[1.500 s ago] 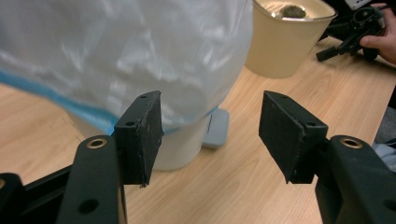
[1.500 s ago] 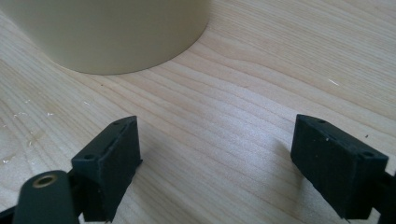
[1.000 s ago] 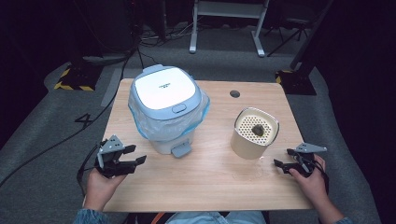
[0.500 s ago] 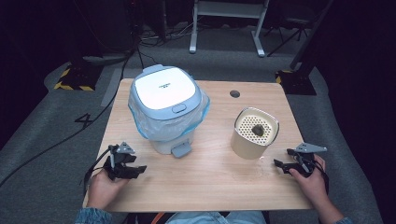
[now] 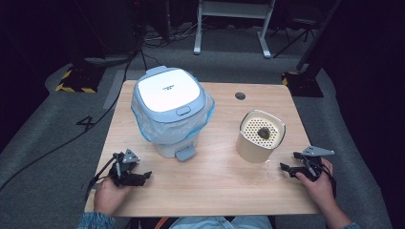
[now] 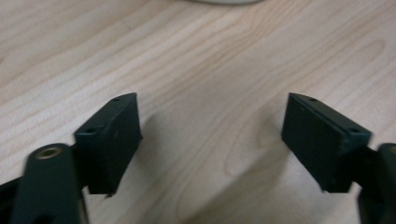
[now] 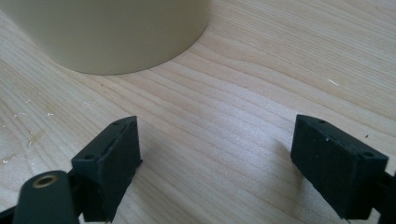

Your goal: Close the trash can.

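Lab or studio: dark carpeted floor, trailing cables, hazard-striped base and stand legs are seen around the table.

Left hand enters from the lower edge of the high view, forearm in a blue denim sleeve, holding the left gripper low and near level, tips directed toward the person's right. Its jaws have just been opening and stand wide apart, nothing between them; the left gripper view shows both pads clear. Right hand holds the right gripper low, tips directed toward the person's left. Its jaws stand wide apart, pads clear, nothing between them.
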{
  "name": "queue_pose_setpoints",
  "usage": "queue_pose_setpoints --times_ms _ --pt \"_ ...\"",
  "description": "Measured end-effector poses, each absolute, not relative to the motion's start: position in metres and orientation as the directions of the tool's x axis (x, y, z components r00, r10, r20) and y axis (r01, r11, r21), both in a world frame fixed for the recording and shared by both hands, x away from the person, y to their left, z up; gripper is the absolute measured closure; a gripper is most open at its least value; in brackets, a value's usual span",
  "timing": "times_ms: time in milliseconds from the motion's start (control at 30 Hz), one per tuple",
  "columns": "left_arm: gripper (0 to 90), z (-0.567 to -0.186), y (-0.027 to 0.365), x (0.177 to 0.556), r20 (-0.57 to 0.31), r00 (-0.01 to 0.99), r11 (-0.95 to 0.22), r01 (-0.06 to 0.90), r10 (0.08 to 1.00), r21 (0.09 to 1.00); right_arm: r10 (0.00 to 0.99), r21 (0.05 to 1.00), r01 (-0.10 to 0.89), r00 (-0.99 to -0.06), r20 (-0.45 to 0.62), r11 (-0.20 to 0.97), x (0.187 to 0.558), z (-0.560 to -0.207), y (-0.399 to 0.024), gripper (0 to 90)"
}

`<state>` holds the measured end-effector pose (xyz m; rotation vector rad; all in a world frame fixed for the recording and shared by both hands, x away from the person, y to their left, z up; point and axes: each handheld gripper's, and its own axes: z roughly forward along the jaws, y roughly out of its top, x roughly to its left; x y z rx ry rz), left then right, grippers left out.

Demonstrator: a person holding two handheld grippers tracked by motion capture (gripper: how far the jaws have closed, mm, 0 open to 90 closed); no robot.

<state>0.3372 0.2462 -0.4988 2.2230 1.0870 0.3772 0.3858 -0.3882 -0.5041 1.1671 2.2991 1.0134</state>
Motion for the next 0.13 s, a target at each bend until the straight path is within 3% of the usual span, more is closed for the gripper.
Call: queue_pose_setpoints --times_ms 133 --pt "14.7 -0.5046 0.2500 0.3361 -0.018 0.621 -0.441 0.575 0.783 0.689 0.808 0.739 0.543 -0.589 -0.003 0.399 0.3858 -0.5040 -0.3882 16.0"
